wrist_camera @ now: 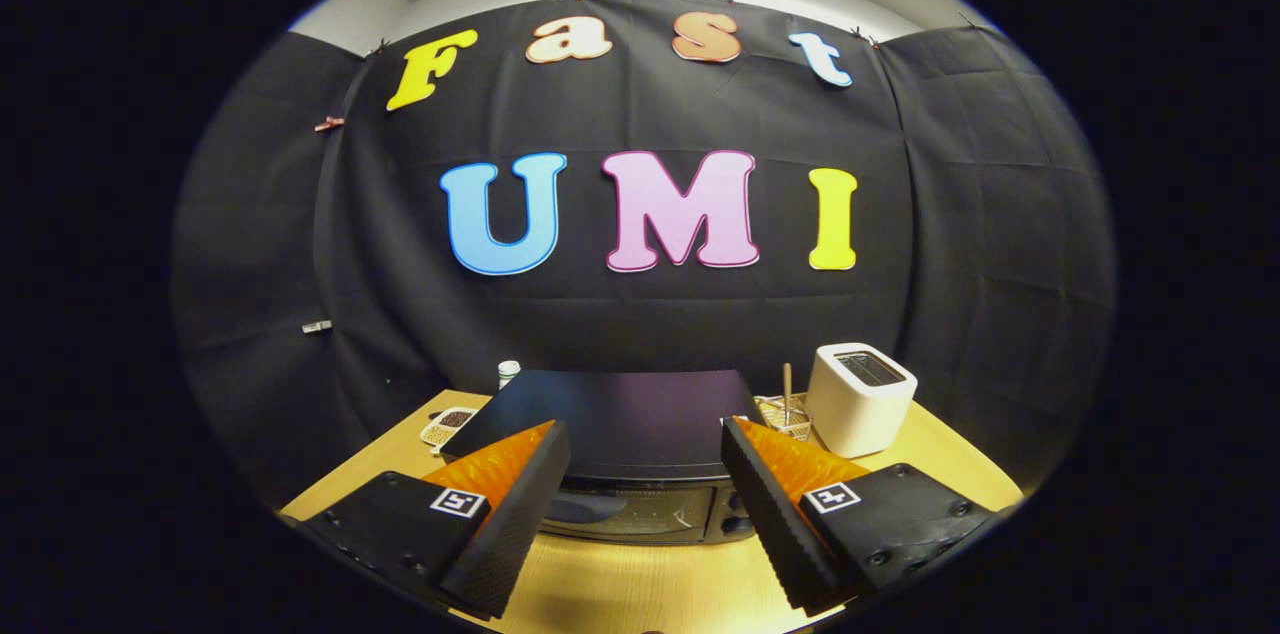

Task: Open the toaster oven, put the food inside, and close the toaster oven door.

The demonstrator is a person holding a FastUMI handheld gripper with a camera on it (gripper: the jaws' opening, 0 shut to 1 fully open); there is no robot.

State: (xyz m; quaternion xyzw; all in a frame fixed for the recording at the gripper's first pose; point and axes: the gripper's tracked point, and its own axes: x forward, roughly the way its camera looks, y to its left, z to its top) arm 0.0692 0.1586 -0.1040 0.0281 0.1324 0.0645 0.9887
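Note:
A black toaster oven [620, 424] stands on the wooden table [640, 584], seen from above and in front, with its glass door [625, 512] shut and knobs at its right end. My gripper [645, 449] hovers over the oven's front edge, open, with nothing between its fingers. The left fingertip [545, 454] and the right fingertip [745, 449] frame the oven's top. I cannot make out the food.
A white slot toaster [860, 396] stands to the right of the oven. Between them sits a wire basket [785, 414] with a wooden stick upright in it. Left of the oven lies a small white dish [448, 424] with grains, and behind it a small white bottle [508, 372].

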